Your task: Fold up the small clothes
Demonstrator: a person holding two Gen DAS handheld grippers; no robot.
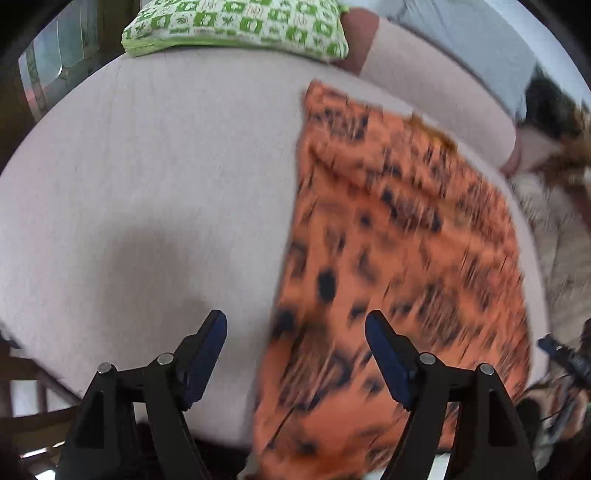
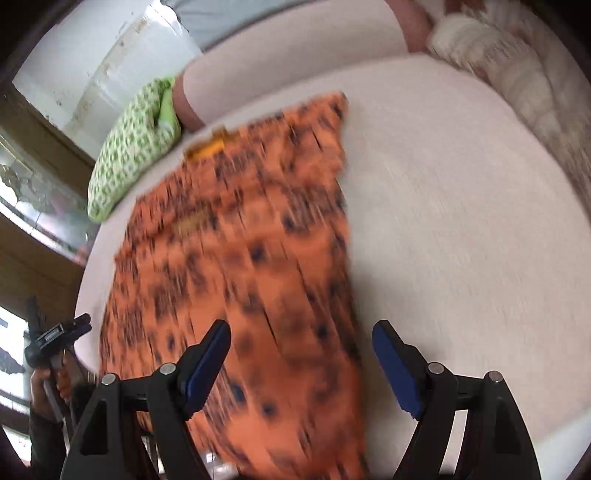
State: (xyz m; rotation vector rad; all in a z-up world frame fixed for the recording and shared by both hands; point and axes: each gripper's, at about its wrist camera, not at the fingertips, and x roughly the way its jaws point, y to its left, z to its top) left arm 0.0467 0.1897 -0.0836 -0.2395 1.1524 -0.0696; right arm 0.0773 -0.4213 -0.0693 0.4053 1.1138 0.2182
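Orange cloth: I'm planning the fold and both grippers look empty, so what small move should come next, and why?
Probably lower the left gripper onto the near left edge of the orange cloth and close on it. Both the left gripper and the right gripper are open and hold nothing, and the cloth lies flat on the pale bed.

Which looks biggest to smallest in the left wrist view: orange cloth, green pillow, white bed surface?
1. bed surface
2. orange cloth
3. green pillow
The pillow is farther from the camera and cropped, so its rank is apparent only.
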